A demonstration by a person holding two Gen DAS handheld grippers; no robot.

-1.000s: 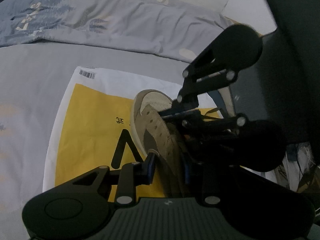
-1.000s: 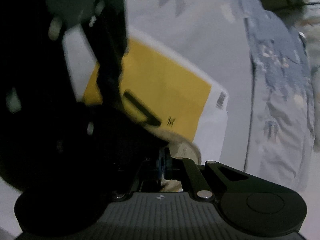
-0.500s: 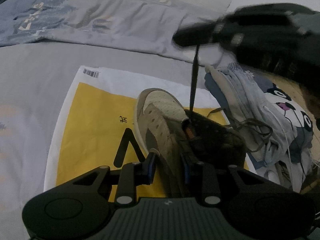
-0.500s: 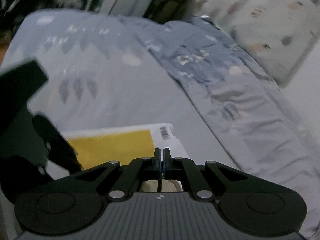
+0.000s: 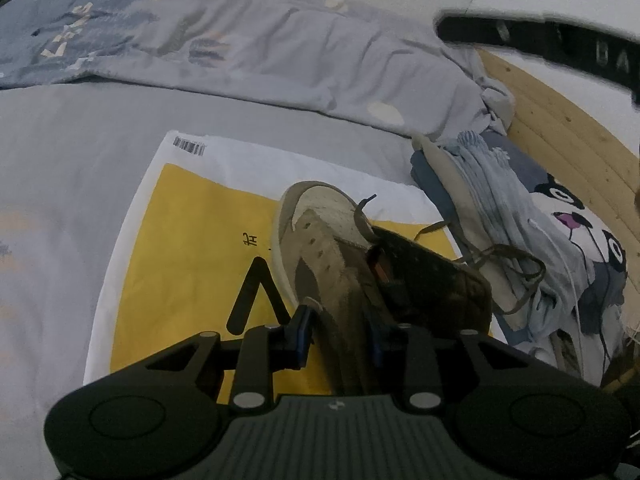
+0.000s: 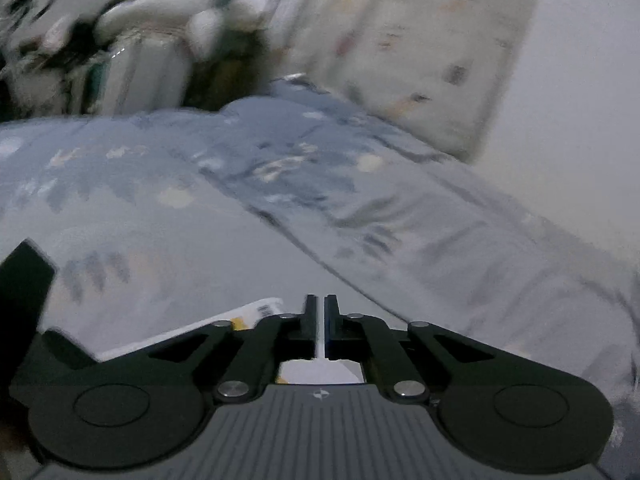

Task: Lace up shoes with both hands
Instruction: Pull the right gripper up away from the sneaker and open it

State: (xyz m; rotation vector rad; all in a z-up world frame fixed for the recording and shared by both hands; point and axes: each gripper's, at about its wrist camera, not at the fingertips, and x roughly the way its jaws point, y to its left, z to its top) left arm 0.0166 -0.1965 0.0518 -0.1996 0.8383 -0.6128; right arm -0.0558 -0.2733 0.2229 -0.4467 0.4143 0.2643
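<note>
A tan suede shoe (image 5: 320,248) lies on a yellow-and-white mailer bag (image 5: 192,240), toe pointing away, its dark tongue (image 5: 432,276) folded open. My left gripper (image 5: 339,334) straddles the shoe's side wall near the heel; its jaws are opening, and the pads still touch the shoe. A brown lace (image 5: 500,256) trails in loops to the right, and one lace tip (image 5: 368,200) rests loose on the toe. My right gripper (image 6: 320,304) is shut with nothing visible between its fingers; in the left wrist view it is a dark blur (image 5: 540,48) high at the top right.
The bag lies on a grey bedsheet (image 5: 60,200). A rumpled blue patterned duvet (image 5: 220,48) runs along the far side. Folded clothes with a panda print (image 5: 560,240) sit right of the shoe, against a wooden board (image 5: 560,128).
My right gripper has risen from the shoe's eyelets, rolled, and swung off to the upper right. The lace it pulled taut half a second ago now lies slack on the toe. The left gripper has stayed put.
</note>
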